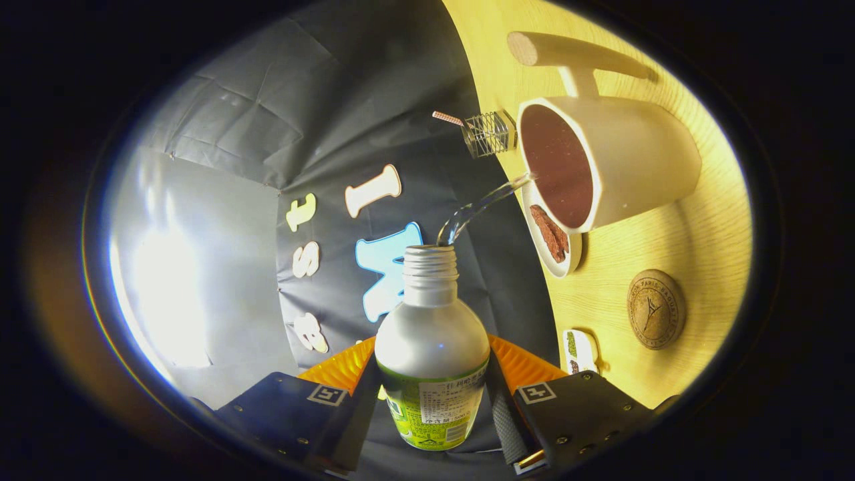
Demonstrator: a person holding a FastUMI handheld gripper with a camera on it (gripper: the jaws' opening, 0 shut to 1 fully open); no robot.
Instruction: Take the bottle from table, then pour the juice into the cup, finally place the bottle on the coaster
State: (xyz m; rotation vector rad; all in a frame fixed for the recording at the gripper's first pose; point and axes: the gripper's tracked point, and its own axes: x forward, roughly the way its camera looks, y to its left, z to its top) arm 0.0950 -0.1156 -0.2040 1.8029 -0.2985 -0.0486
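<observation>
My gripper (433, 401) is shut on a silver bottle (432, 337) with a green label, both fingers pressing its sides. The whole view is rolled, so the bottle is tipped toward the cup. Its open threaded neck points ahead, and a thin clear stream (481, 208) runs from the mouth into the white cup (614, 167), just beyond the bottle. The cup has a brown inside and a long wooden handle (574, 53). A round cork coaster (656, 308) lies on the wooden table (668, 254) beside the cup.
A small white dish (554, 247) with a brown snack sits against the cup's rim. A little wire basket (489, 133) stands past the cup at the table's far edge. A small white item (580, 351) lies close to my right finger. Black cloth hangs behind.
</observation>
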